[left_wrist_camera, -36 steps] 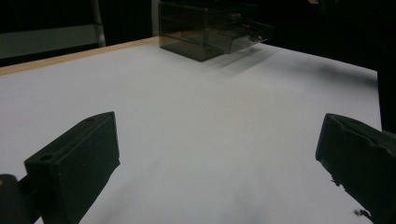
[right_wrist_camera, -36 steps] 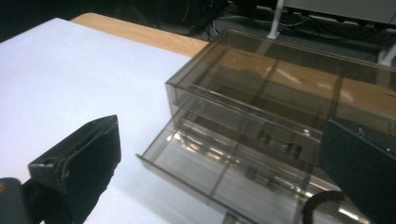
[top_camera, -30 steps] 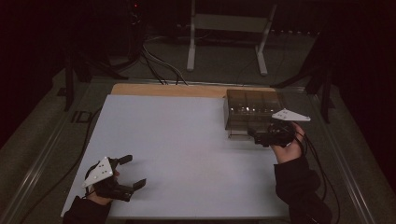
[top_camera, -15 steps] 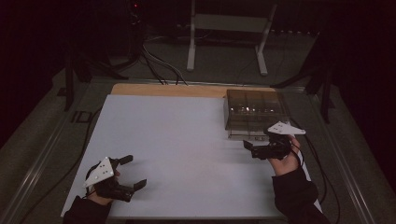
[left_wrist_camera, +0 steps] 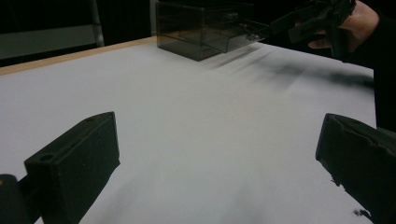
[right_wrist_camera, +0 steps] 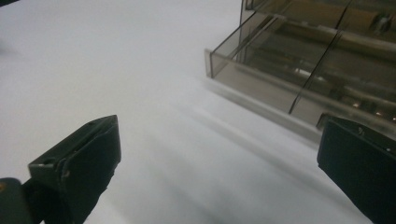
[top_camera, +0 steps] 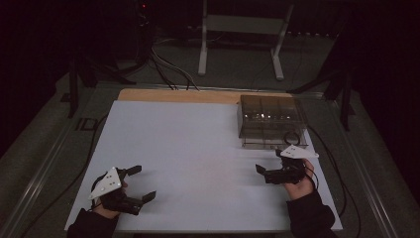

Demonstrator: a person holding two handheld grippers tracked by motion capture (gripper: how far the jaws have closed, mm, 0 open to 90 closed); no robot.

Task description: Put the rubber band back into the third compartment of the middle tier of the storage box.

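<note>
High view: white table top [top_camera: 198, 163] with a smoky clear plastic drawer box [top_camera: 271, 116] at about two o'clock, bottom drawer [top_camera: 274, 144] pulled a little toward the near edge. Right gripper [top_camera: 267, 171] at four o'clock, just in front of that drawer and apart from it, jaws spread, nothing between them. Left gripper [top_camera: 141, 184] at seven o'clock near the front edge, jaws wide, also holding nothing (well apart from the box).

Left gripper view: two black jaws far apart over bare white surface; drawer box [left_wrist_camera: 205, 28] up at twelve o'clock, right gripper [left_wrist_camera: 308, 21] beside it at one o'clock.

Right gripper view: jaws parted, empty; open drawer [right_wrist_camera: 280, 74] at one o'clock, front wall near the right-hand jaw, contents blurred, hard to tell.
</note>
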